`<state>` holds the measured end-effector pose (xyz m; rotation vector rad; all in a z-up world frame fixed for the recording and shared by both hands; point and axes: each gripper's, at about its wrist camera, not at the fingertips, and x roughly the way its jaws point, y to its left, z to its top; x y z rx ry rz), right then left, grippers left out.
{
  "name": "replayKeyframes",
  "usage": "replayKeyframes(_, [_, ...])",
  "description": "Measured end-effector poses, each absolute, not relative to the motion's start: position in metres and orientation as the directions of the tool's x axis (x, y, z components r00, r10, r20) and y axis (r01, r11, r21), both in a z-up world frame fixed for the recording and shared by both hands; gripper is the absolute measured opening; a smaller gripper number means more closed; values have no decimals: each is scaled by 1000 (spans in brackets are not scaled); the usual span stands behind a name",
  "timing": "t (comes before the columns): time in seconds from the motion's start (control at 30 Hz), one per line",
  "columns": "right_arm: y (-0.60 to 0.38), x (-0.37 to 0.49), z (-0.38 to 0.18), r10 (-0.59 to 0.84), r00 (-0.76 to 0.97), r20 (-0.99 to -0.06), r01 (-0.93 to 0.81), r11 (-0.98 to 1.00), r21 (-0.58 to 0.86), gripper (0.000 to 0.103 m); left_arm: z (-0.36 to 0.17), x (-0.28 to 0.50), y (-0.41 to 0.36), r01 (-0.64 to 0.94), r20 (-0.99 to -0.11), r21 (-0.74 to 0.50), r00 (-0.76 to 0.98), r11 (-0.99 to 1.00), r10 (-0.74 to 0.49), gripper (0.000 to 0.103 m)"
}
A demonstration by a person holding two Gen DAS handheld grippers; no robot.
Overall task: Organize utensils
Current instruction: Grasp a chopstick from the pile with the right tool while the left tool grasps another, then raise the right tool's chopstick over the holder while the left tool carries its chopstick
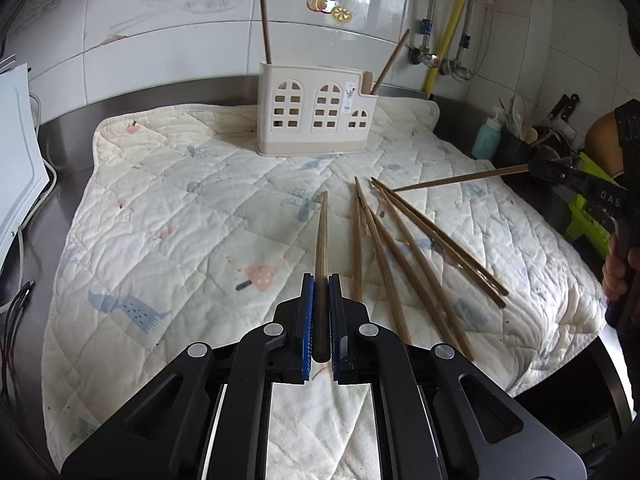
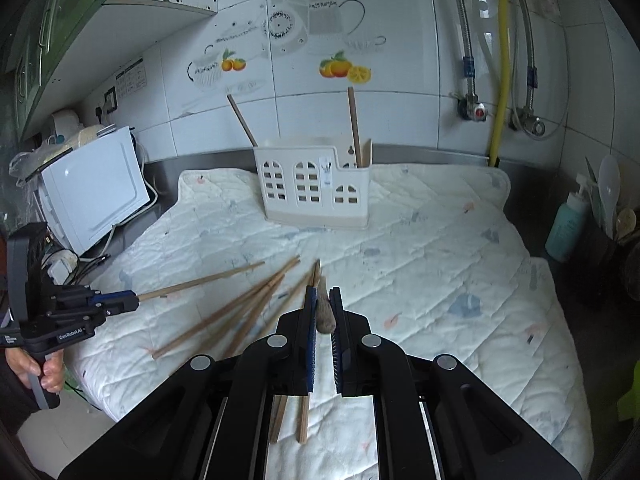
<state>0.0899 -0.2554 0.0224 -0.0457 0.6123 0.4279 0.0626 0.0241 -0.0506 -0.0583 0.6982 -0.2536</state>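
Observation:
A cream utensil holder [image 1: 318, 114] with window cut-outs stands at the back of a quilted mat [image 1: 180, 220]; two wooden chopsticks stand in it. It also shows in the right wrist view [image 2: 316, 188]. My left gripper [image 1: 321, 284] is shut on one wooden chopstick [image 1: 322, 236] that points forward above the mat. My right gripper [image 2: 323, 296] is shut on another chopstick [image 2: 325, 314], seen end-on; in the left wrist view that chopstick [image 1: 460, 178] sticks out from the right gripper [image 1: 534, 166]. Several loose chopsticks [image 1: 404, 248] lie fanned on the mat between the grippers.
A white microwave [image 2: 94, 188] and cables sit left of the mat. A blue bottle [image 2: 566, 228] and a dark container of utensils [image 1: 516, 144] stand at the right. Tiled wall with pipes and a yellow hose [image 2: 500, 80] is behind.

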Motion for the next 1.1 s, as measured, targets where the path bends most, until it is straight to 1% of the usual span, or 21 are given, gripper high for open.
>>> replayKeyframes(0.13, [-255, 102, 40, 387, 738, -553, -414, 907, 83, 6, -42, 65, 30, 207, -605, -155, 753, 966, -258, 5])
replayKeyframes(0.3, [-253, 114, 62, 406, 741, -534, -431, 898, 85, 6, -23, 68, 32, 217, -562, -147, 784, 965, -262, 5])
replayKeyframes(0.6, [-243, 147, 101, 439, 739, -510, -468, 880, 79, 6, 6, 87, 34, 207, -524, -158, 811, 966, -259, 5])
replayKeyframes(0.83, [-229, 187, 146, 461, 766, -448, -485, 872, 69, 6, 37, 106, 29, 225, -491, -118, 834, 967, -253, 5])
replayKeyframes(1.1, [-200, 232, 171, 397, 824, -404, -449, 893, -38, 6, 60, 123, 27, 242, -460, -111, 847, 964, -266, 5])
